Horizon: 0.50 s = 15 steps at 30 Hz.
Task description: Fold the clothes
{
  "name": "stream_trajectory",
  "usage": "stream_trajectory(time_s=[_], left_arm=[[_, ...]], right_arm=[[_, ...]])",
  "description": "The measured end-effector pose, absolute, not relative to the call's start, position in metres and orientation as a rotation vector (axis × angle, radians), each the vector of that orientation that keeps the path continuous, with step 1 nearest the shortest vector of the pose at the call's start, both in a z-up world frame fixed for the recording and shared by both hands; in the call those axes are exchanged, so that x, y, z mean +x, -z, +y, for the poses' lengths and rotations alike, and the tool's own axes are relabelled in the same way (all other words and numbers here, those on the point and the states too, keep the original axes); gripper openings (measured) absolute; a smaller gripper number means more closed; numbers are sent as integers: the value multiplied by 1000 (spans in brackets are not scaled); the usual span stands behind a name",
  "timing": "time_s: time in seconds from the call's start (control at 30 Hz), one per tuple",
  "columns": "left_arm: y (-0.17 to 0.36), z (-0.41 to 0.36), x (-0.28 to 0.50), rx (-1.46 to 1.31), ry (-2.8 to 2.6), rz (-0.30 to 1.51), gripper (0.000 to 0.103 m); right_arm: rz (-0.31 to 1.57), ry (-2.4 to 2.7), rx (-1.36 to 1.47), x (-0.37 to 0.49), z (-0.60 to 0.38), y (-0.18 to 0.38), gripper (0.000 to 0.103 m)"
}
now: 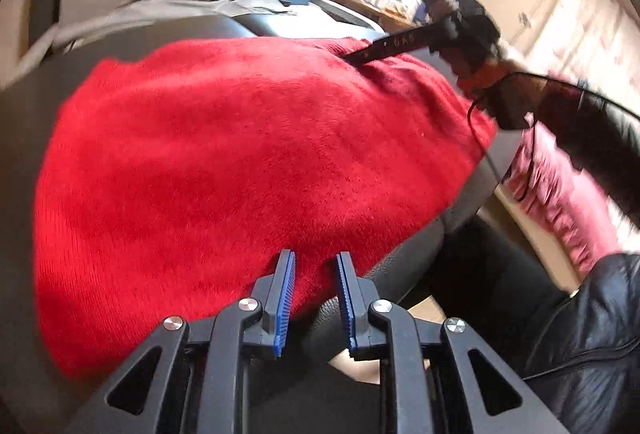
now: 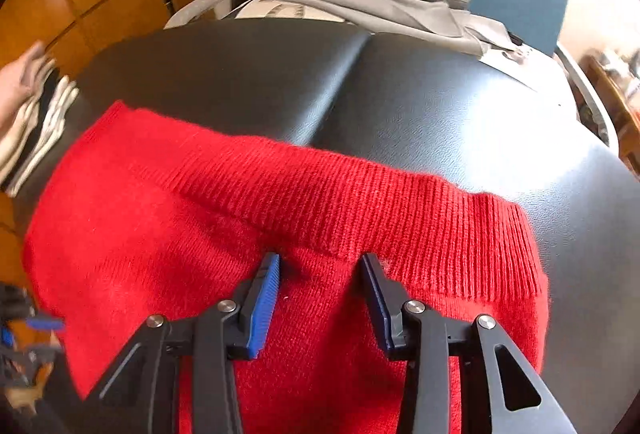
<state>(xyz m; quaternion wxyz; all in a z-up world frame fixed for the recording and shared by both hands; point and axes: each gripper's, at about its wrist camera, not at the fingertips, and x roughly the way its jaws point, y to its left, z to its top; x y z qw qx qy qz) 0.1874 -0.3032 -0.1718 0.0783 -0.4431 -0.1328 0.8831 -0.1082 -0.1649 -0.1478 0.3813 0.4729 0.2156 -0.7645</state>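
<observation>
A red knitted sweater (image 1: pixel 240 153) lies spread flat on a black padded table (image 2: pixel 400 93). My left gripper (image 1: pixel 315 262) hovers over the sweater's near edge. Its blue pads stand a small gap apart and no fabric is pinched between them. My right gripper (image 2: pixel 320 262) is open just above the sweater (image 2: pixel 180 234), close to the ribbed hem band (image 2: pixel 400 218), with nothing between its fingers. In the left wrist view the right gripper (image 1: pixel 360 55) comes in from the upper right, its tip at the sweater's far edge.
A grey garment (image 2: pixel 380 1) lies crumpled at the table's far end, before grey, yellow and blue panels. Striped folded clothes (image 2: pixel 36 129) sit at the left edge. A pink garment (image 1: pixel 560 201) and a person's black leather sleeve (image 1: pixel 592 334) are at the right.
</observation>
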Motion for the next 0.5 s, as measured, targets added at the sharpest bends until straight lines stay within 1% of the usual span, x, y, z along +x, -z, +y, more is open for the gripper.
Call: stream_trajectory(time_s=[0.13,0.23,0.27,0.33,0.4,0.47,0.5], left_arm=[[172,-304,195,-1312,-2659,-460,20],[162,-322,199,-1244,-2653,-671,20],[157,-331,202,-1203,-2669,-742,20],[148,-355,210,-1080,-2671,-946,23],[138,-382,218,-940,-2692,-1123,25],[129,-405,227,-858,-2759,-1203,28],[125,-419,232,-822,-2801,-1252,29]], right_arm=[[507,1989,1194,-114,-163,155,44],[475,2002,1181,-108,-157,150,45],[429,1994,1188,-105,-151,145,45],[244,1965,1174,-102,-125,128,45],[114,1953,1151,-96,-90,114,45],[12,1926,1136,-90,-53,103,46],[-9,1914,1135,-83,-34,100,46]])
